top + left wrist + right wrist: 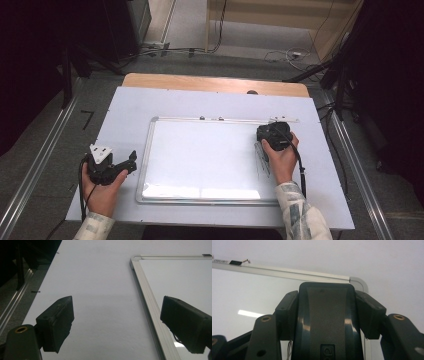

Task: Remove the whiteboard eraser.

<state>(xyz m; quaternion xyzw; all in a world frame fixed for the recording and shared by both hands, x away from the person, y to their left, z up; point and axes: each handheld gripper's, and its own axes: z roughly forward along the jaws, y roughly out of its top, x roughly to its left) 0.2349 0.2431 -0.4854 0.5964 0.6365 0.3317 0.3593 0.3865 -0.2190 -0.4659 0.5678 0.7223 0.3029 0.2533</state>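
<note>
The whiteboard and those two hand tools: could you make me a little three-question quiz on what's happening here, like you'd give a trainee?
1. True or false: the left gripper has its jaws shut on the frame of the whiteboard.
2. What does the right gripper hold? A) a marker B) a black eraser C) nothing
3. Fill in: the pen marks lie near the board's ___ edge in the high view.

Key:
1. False. Its jaws stand wide apart with nothing between them, beside the board's left frame.
2. B. The jaws clamp a black eraser over the board's far right corner.
3. Right, just below the right gripper.
</note>
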